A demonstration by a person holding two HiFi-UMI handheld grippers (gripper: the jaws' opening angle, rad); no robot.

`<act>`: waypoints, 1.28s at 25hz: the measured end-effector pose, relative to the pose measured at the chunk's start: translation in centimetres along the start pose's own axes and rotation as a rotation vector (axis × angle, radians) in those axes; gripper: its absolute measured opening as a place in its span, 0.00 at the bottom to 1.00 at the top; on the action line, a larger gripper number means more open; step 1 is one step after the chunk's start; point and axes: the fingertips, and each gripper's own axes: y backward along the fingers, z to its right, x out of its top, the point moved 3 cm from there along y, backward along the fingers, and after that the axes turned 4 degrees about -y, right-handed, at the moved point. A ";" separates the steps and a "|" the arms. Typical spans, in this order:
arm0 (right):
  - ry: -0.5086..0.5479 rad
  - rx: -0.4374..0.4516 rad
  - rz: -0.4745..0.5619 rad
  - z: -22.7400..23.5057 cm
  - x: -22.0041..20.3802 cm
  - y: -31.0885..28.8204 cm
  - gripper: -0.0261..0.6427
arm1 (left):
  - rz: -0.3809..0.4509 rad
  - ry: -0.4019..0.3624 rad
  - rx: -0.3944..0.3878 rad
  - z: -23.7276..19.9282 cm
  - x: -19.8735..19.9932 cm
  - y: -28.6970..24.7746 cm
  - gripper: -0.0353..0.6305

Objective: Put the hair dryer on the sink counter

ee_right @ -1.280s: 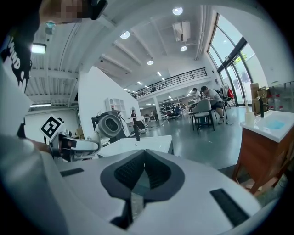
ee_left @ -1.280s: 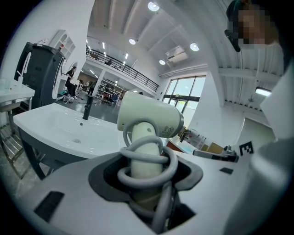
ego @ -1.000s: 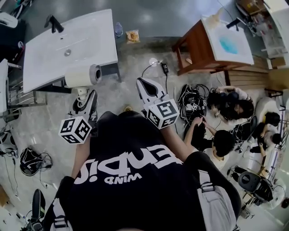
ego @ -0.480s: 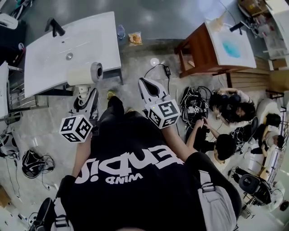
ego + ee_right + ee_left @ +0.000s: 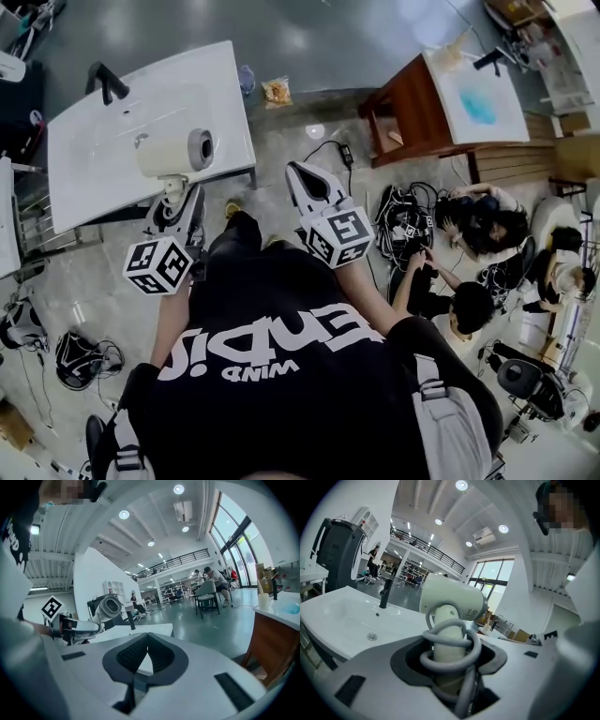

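The cream hair dryer [image 5: 167, 153] stands upright with its nozzle to the right, over the front edge of the white sink counter [image 5: 202, 84]. My left gripper [image 5: 176, 202] is shut on its handle, which has the grey cord wound round it. In the left gripper view the hair dryer [image 5: 452, 602] rises from the left gripper [image 5: 449, 653], with the sink counter [image 5: 342, 616] and a black faucet [image 5: 384, 592] behind. My right gripper [image 5: 305, 178] hangs to the right over the floor. In its own view the right gripper [image 5: 146, 641] is shut and holds nothing.
A black faucet [image 5: 103, 80] stands at the counter's back. A bottle [image 5: 246, 80] and a snack bag [image 5: 276, 91] lie on the floor behind it. A wooden table [image 5: 412, 103] stands at the right, with cables [image 5: 398, 211] and seated people [image 5: 469, 225] beside it.
The sink counter has come nearer in the head view, and the hair dryer now overlaps its front edge more. Both grippers keep their hold and pose.
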 end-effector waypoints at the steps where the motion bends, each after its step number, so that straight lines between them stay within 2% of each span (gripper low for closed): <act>1: -0.001 -0.002 0.000 0.2 0.2 -0.5 0.07 | -0.002 0.002 -0.003 -0.4 0.3 -0.5 0.42; 10: 0.010 -0.025 0.012 1.4 2.4 -4.9 0.07 | -0.019 -0.010 -0.025 -3.7 3.1 -4.9 0.42; 24: 0.026 -0.089 0.026 2.1 4.9 -10.2 0.07 | -0.046 -0.025 -0.116 -7.1 7.0 -9.5 0.42; 32: 0.027 -0.069 0.018 3.0 5.9 -11.6 0.07 | -0.048 -0.013 -0.103 -7.4 8.0 -11.2 0.42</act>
